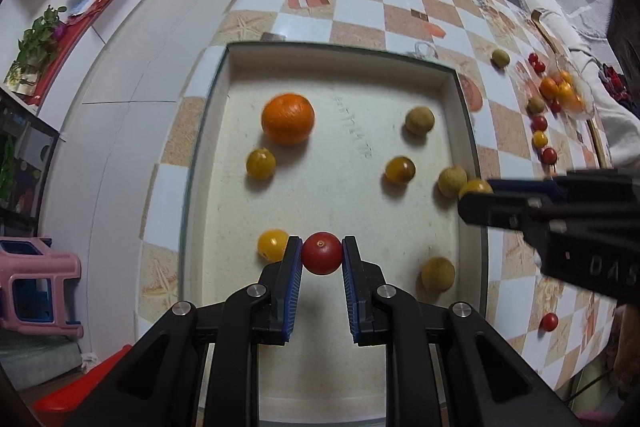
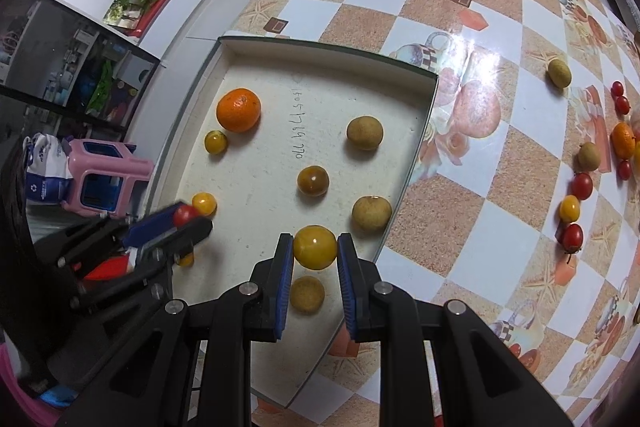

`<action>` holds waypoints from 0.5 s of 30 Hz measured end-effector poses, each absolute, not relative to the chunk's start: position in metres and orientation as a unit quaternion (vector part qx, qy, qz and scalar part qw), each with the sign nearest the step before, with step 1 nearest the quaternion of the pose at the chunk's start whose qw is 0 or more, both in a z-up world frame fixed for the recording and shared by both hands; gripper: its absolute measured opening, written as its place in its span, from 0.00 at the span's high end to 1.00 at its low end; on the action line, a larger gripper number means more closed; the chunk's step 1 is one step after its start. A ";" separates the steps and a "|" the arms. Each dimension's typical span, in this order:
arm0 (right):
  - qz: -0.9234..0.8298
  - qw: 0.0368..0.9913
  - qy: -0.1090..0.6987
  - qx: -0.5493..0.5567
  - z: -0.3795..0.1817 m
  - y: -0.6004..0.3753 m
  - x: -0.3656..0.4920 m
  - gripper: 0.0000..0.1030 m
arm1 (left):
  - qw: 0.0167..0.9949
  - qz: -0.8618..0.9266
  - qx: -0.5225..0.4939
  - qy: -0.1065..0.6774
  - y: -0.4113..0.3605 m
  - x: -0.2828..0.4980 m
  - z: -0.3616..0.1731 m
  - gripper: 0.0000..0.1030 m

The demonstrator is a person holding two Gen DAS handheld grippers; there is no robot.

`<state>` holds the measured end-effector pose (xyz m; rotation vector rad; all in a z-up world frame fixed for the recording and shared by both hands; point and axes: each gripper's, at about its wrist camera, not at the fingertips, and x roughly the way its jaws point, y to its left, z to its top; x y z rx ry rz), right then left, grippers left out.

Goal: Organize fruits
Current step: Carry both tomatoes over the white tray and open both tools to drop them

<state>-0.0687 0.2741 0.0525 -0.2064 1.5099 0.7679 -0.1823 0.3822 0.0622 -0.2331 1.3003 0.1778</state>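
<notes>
Over the shallow white tray, our left gripper pinches a round red tomato; our right gripper clamps a round yellow tomato.

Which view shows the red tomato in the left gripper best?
The left wrist view: the red tomato sits centred and whole between the left gripper's fingers. In the right wrist view, only part of it peeks past one blue pad.
</notes>
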 end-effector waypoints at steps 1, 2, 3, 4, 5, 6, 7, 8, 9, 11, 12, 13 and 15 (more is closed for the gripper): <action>0.339 0.656 0.668 -0.091 0.051 0.275 -0.068 0.77 | 0.784 0.079 -0.105 0.607 0.379 -0.186 0.059 0.79; 0.339 0.654 0.670 -0.090 0.049 0.275 -0.068 0.77 | 0.782 0.077 -0.102 0.610 0.375 -0.190 0.057 0.79; 0.340 0.652 0.671 -0.091 0.047 0.276 -0.068 0.77 | 0.780 0.074 -0.100 0.613 0.372 -0.193 0.055 0.79; 0.340 0.651 0.672 -0.092 0.045 0.278 -0.068 0.77 | 0.777 0.071 -0.098 0.618 0.369 -0.198 0.052 0.79; 0.341 0.649 0.673 -0.095 0.043 0.280 -0.069 0.77 | 0.773 0.070 -0.096 0.623 0.366 -0.203 0.047 0.79; 0.342 0.648 0.674 -0.098 0.040 0.281 -0.070 0.77 | 0.768 0.070 -0.096 0.629 0.364 -0.207 0.043 0.79; 0.343 0.646 0.675 -0.102 0.037 0.283 -0.071 0.77 | 0.765 0.070 -0.096 0.632 0.363 -0.210 0.041 0.79; 0.343 0.645 0.675 -0.105 0.035 0.285 -0.071 0.77 | 0.761 0.072 -0.098 0.637 0.362 -0.214 0.037 0.79; 0.343 0.644 0.675 -0.109 0.033 0.287 -0.072 0.77 | 0.759 0.074 -0.098 0.639 0.362 -0.216 0.035 0.79; 0.342 0.641 0.677 -0.115 0.027 0.290 -0.073 0.77 | 0.755 0.080 -0.100 0.643 0.362 -0.221 0.031 0.79; 0.342 0.640 0.678 -0.118 0.025 0.291 -0.073 0.77 | 0.754 0.082 -0.101 0.644 0.362 -0.222 0.030 0.79; 0.341 0.640 0.678 -0.122 0.023 0.293 -0.073 0.77 | 0.753 0.086 -0.100 0.645 0.362 -0.223 0.029 0.79; 0.341 0.639 0.677 -0.131 0.021 0.296 -0.074 0.77 | 0.752 0.091 -0.100 0.646 0.363 -0.225 0.027 0.79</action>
